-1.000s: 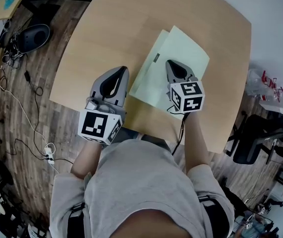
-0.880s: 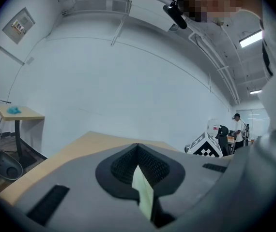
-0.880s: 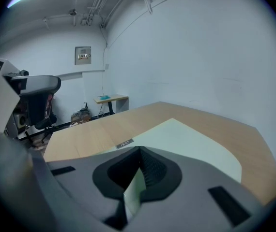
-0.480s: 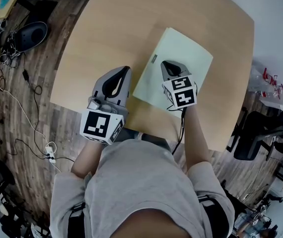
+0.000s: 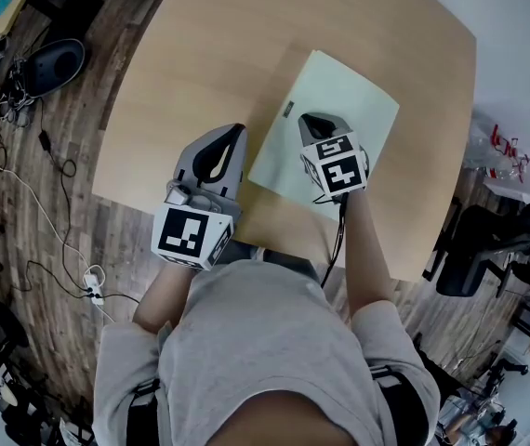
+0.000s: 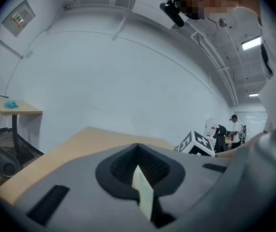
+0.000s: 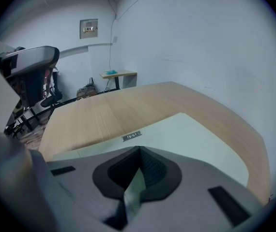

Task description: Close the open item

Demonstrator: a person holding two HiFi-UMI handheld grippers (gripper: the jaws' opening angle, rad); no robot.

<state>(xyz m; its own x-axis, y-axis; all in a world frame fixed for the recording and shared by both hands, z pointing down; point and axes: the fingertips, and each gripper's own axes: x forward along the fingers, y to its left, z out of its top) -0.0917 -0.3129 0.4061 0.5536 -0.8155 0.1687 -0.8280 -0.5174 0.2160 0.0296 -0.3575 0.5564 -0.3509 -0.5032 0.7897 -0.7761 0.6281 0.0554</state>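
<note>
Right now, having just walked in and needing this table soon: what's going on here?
A person is working at a light wooden table with a two-jaw gripper in each hand. The pale green flat folder lies on it with its cover down, so it looks closed. The right gripper is over the folder's near part, jaws together and holding nothing. The left gripper is beside the folder's left edge, also shut and empty.
</note>
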